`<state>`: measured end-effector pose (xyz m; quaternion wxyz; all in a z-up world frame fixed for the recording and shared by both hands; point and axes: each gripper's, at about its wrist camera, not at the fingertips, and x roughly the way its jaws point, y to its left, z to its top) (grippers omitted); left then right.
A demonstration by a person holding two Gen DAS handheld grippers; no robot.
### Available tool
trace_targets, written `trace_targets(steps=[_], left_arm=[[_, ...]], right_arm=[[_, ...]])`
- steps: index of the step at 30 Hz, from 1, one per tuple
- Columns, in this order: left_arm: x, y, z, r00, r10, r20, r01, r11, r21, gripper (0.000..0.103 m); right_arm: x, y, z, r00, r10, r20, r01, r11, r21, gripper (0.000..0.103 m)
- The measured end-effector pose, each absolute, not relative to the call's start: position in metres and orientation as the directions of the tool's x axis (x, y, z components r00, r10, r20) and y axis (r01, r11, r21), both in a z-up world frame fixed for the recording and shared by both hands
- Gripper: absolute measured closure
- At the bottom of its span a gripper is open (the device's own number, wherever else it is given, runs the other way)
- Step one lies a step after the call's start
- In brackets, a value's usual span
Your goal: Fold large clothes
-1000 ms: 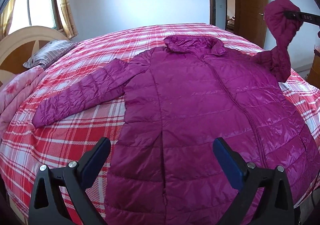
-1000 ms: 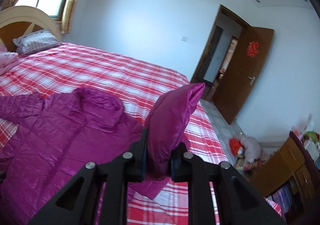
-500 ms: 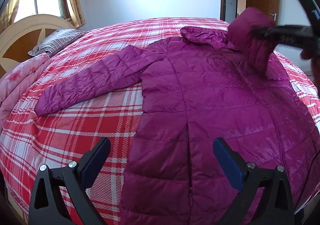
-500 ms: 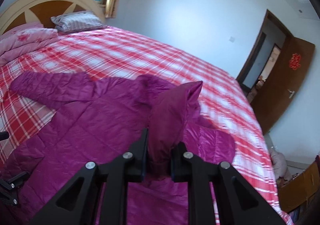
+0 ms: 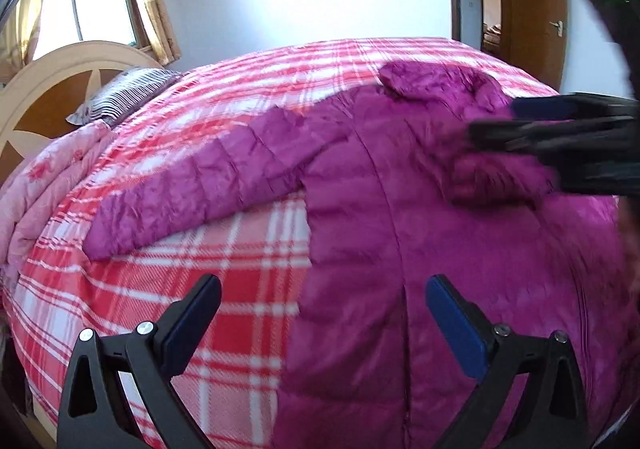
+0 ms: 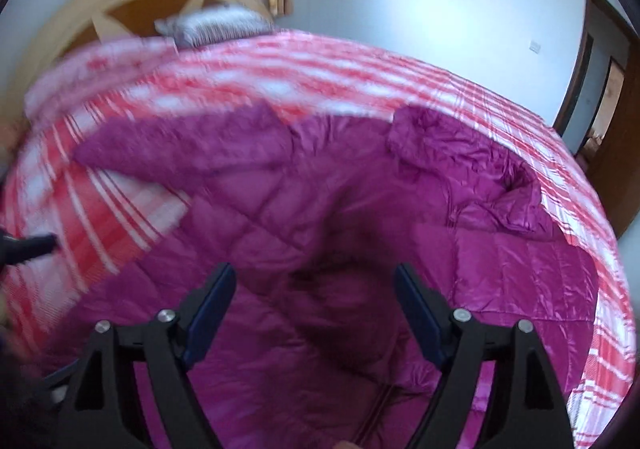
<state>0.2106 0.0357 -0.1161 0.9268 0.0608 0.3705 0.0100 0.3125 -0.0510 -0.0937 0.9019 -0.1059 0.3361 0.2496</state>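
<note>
Left wrist view: the purple padded jacket (image 5: 460, 249) lies front-up on the bed (image 5: 248, 281), which carries a red and white checked cover, with the collar (image 5: 436, 79) toward the far side. One sleeve (image 5: 208, 189) is stretched out flat on the cover, unfolded. The other sleeve (image 5: 496, 179) lies doubled over the chest of the jacket. The left gripper (image 5: 320, 313) hangs over the hem edge with its tongs wide apart and nothing between them. The right gripper (image 5: 552, 125) reaches in from the right just above the folded sleeve; from this angle its opening cannot be judged. Right wrist view: the right gripper (image 6: 316, 309) shows its tongs wide apart and empty, directly over the jacket body (image 6: 360, 249). The picture is blurred, but the folded sleeve (image 6: 508, 201) shows as a bunched ridge near the collar, and the stretched sleeve (image 6: 180, 153) runs toward the headboard (image 6: 120, 5) and striped pillow (image 6: 216, 23). Assessment: the first sleeve fold appears done and released. Outstanding, by my judgement, are the second sleeve, then folding the long body up from the hem. The task is at an early stage.
</note>
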Motion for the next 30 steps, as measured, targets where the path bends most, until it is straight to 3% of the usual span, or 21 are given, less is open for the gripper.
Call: trace_targets(steps=[3,10,13,16,22,25,30], left_arm=[[0.224,0.025,-0.099,0.750,0.047,-0.660,0.042,0.992,0.117,0.001],[0.250,-0.034,-0.073,0.804,-0.027,-0.593,0.126,0.984,0.127,0.001],[0.270,-0.062,-0.078,0.825,-0.027,-0.565,0.143,0.976,0.163,0.001],[0.294,-0.082,-0.089,0.835,-0.005,-0.550,0.133,0.972,0.193,0.001],[0.342,-0.093,-0.137,0.772,0.135,-0.622,0.076,0.951,0.301,0.001],[0.351,-0.083,-0.153,0.728,0.117,-0.676,0.084,0.962,0.258,0.001],[0.353,-0.078,-0.156,0.719,0.102,-0.688,0.083,0.969,0.231,0.001]], right_arm=[[0.296,-0.078,-0.057,0.690,0.443,-0.573,-0.534,0.845,0.011,0.017],[0.320,-0.178,-0.033,0.788,0.360,-0.500,-0.334,0.932,0.144,0.017],[0.341,-0.215,-0.048,0.809,0.245,-0.535,-0.197,0.970,0.145,0.020],[0.370,-0.240,-0.074,0.791,0.116,-0.601,-0.061,0.992,0.110,0.035],[0.409,-0.261,-0.120,0.720,0.068,-0.690,0.012,0.994,0.110,0.036],[0.408,-0.260,-0.133,0.698,0.072,-0.713,-0.005,0.995,0.096,0.036],[0.414,-0.263,-0.159,0.664,0.067,-0.745,-0.016,0.997,0.075,0.036]])
